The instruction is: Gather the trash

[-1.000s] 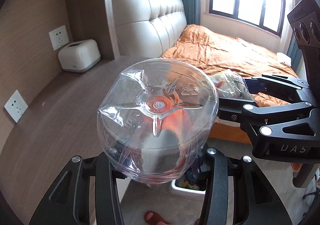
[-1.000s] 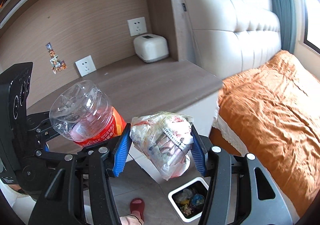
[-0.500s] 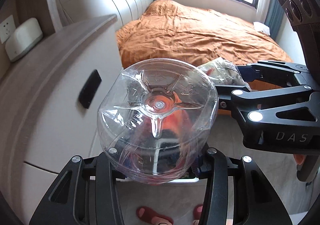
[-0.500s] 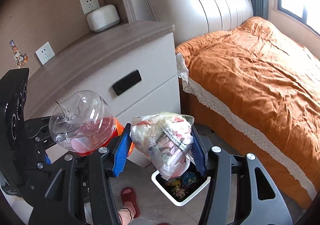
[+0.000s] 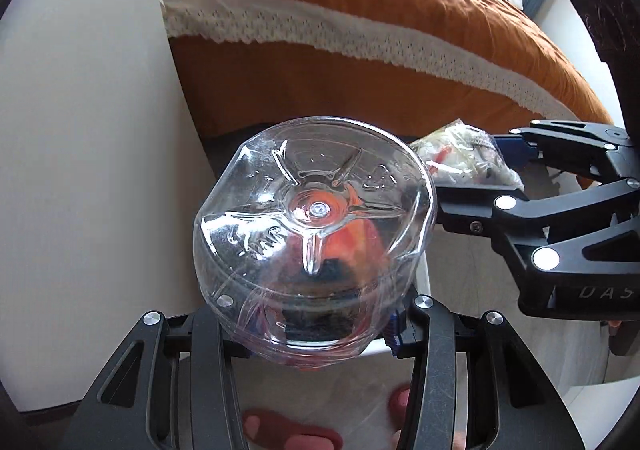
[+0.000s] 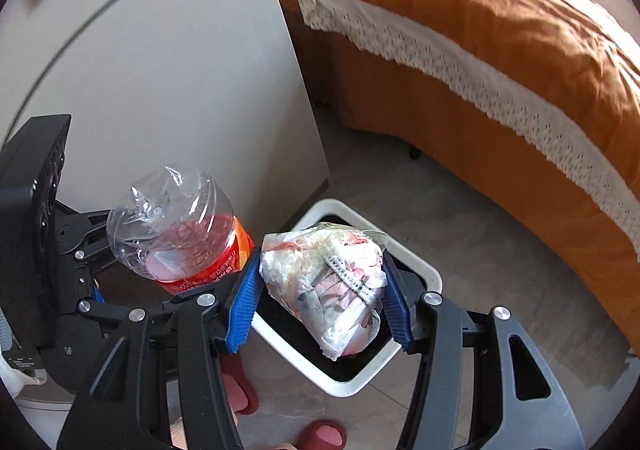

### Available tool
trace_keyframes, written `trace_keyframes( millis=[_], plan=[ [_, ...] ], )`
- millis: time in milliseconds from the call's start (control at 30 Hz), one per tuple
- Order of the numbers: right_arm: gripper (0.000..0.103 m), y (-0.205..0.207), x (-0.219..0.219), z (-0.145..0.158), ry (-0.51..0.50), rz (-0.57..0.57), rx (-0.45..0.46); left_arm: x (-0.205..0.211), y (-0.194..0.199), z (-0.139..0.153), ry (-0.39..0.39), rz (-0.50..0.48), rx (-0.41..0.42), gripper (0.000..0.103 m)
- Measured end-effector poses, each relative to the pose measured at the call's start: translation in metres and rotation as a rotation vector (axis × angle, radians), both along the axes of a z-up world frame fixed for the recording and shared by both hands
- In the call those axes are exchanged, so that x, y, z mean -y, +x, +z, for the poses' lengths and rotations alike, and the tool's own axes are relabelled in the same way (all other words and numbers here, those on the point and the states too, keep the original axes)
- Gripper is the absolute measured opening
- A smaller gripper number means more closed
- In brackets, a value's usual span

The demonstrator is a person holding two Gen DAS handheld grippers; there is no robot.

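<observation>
My left gripper (image 5: 314, 324) is shut on a clear plastic bottle (image 5: 314, 234) with an orange label, its base facing the camera. The bottle also shows in the right wrist view (image 6: 176, 226), held left of my right gripper. My right gripper (image 6: 320, 302) is shut on a clear plastic bag of scraps (image 6: 324, 286), also seen in the left wrist view (image 5: 464, 164). The bag hangs directly above a white-rimmed trash bin (image 6: 416, 262) on the floor. The bottle hides most of the bin in the left wrist view.
A white nightstand side panel (image 6: 180, 70) stands just left of the bin. A bed with an orange cover and lace trim (image 6: 480, 34) runs along the right. The person's red slippers (image 6: 324, 432) are on the tiled floor below the grippers.
Both grippers have tilted down and dropped from above the nightstand to beside it. The bag now hangs over the bin. Both grips are unchanged.
</observation>
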State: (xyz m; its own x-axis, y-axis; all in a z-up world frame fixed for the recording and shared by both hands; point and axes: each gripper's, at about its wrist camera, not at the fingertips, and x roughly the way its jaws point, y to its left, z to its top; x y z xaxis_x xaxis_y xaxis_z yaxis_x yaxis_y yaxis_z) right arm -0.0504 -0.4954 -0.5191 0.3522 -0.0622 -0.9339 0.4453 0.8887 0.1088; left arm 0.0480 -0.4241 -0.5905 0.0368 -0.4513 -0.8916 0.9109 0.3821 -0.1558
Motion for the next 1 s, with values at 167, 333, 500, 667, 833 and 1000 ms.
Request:
trace_keyframes(
  millis=[167, 333, 500, 667, 833, 1000],
  plan=[
    [0.096, -0.014, 0.01, -0.071, 0.044, -0.044, -0.059, 0.005, -0.005, -0.057, 0.026, -0.044, -0.036, 0.098],
    [0.099, -0.019, 0.014, -0.088, 0.025, -0.067, -0.091, 0.005, -0.005, -0.068, 0.056, -0.057, -0.031, 0.098],
    [0.099, -0.018, 0.014, -0.061, 0.023, -0.075, -0.072, -0.008, -0.001, -0.041, 0.056, -0.028, -0.029, 0.098],
    [0.099, -0.011, 0.011, -0.017, -0.002, -0.076, -0.053, -0.014, 0.005, 0.0, 0.05, 0.019, -0.01, 0.098],
    [0.099, -0.015, 0.006, 0.037, -0.003, -0.087, -0.012, -0.023, 0.001, 0.057, 0.035, 0.05, 0.05, 0.098],
    [0.099, -0.017, -0.01, 0.114, -0.029, -0.084, 0.073, -0.033, -0.011, 0.133, -0.04, 0.07, 0.107, 0.098]
  ],
)
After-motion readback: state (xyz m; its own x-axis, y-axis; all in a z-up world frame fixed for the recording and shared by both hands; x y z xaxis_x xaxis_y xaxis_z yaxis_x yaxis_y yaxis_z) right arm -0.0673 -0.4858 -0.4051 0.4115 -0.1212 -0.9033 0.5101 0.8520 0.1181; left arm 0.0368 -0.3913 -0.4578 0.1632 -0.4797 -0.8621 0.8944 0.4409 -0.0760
